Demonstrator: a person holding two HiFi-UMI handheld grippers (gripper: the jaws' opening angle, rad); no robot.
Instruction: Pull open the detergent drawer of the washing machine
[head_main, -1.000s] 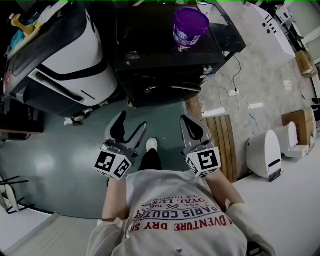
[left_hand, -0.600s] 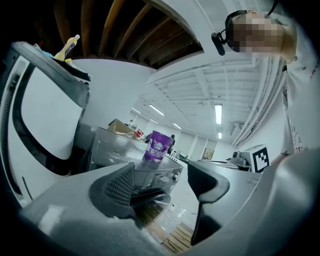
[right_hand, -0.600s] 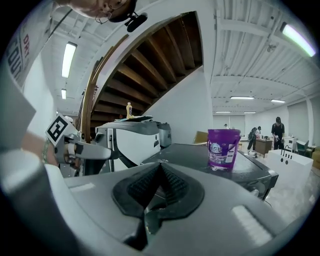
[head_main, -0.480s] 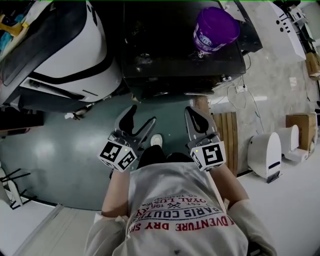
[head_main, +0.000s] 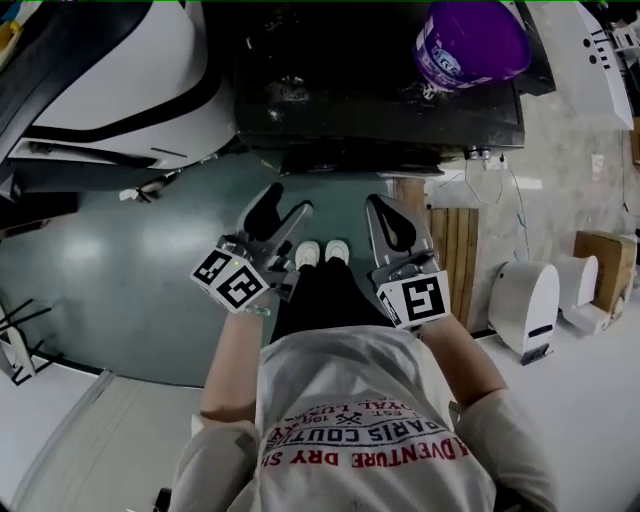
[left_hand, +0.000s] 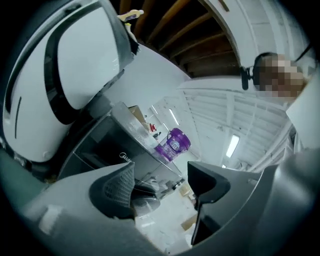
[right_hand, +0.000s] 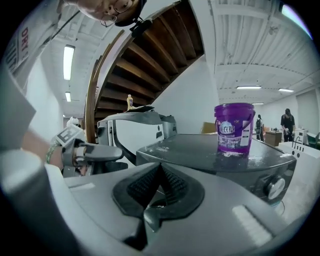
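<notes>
The dark washing machine (head_main: 370, 90) stands just ahead of me, and its front edge (head_main: 360, 158) lies close beyond both grippers. Its front panel (left_hand: 107, 150) shows in the left gripper view, but I cannot make out the detergent drawer for sure. A round knob (right_hand: 274, 187) shows in the right gripper view. My left gripper (head_main: 283, 210) is open and empty, short of the panel. My right gripper (head_main: 388, 212) is shut on nothing, its pads (right_hand: 167, 182) meeting, and it points at the machine's top edge.
A purple bucket (head_main: 470, 40) stands on the machine's top at the right. A big white appliance (head_main: 110, 90) sits to the left. A wooden pallet (head_main: 450, 260), loose cables (head_main: 500, 190), a small white device (head_main: 525, 300) and a cardboard box (head_main: 600, 255) lie to the right.
Both grippers have come closer to the washing machine's front and lower. The left gripper has rolled. Neither gripper's jaws have changed.
</notes>
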